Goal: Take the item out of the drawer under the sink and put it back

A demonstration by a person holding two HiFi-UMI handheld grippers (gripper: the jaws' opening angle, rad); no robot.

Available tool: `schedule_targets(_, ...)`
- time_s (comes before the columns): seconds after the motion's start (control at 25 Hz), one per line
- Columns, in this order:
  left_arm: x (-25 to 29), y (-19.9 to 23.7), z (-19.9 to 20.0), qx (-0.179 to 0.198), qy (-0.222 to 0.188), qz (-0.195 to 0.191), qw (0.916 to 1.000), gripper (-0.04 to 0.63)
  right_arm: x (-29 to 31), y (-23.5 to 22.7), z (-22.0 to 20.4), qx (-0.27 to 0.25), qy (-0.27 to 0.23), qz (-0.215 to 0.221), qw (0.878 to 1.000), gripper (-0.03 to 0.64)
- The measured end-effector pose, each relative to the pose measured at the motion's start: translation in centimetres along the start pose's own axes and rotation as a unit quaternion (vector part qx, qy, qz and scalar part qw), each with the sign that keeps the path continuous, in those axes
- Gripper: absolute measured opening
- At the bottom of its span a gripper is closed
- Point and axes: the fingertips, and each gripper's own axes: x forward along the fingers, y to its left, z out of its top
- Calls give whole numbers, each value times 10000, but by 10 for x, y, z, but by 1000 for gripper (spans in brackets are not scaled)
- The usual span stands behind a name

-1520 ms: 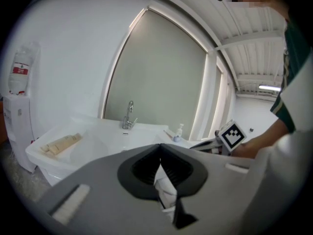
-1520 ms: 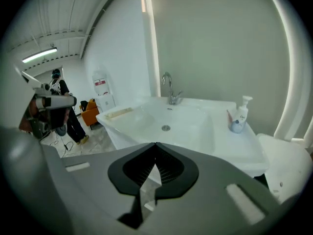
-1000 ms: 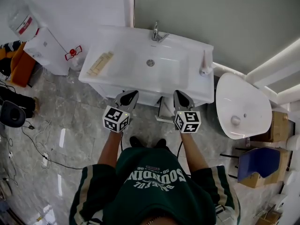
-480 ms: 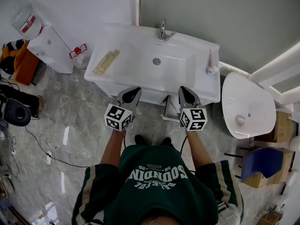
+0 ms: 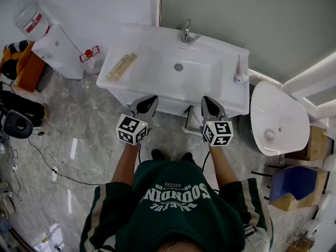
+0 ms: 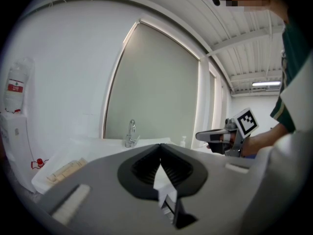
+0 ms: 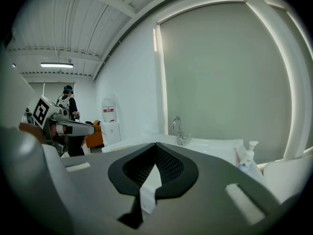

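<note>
With left gripper [image 5: 147, 103] and right gripper [image 5: 209, 105] both clamped shut on nothing, they'd probably just skid off the mid-frame drawer front [image 5: 170, 107].

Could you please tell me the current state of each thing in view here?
Left grey two-jaw gripper: shut, empty.
Right grey two-jaw gripper: shut, empty.
Chrome faucet: no water running.
White sink basin: empty.
White pump soap bottle: upright.
White toilet lid: down.
White under-sink cabinet drawer: cannot tell.

Cabinet front [image 5: 173, 106] beneath the sink [image 5: 220, 88], mostly out of sight.
</note>
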Motion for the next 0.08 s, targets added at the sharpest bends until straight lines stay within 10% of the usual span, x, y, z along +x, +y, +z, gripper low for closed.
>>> schedule_targets(0.08, -1, 1, -1, -8, 4, -3, 10000, 51, 1, 5, -2, 7, 24, 38, 10000, 3)
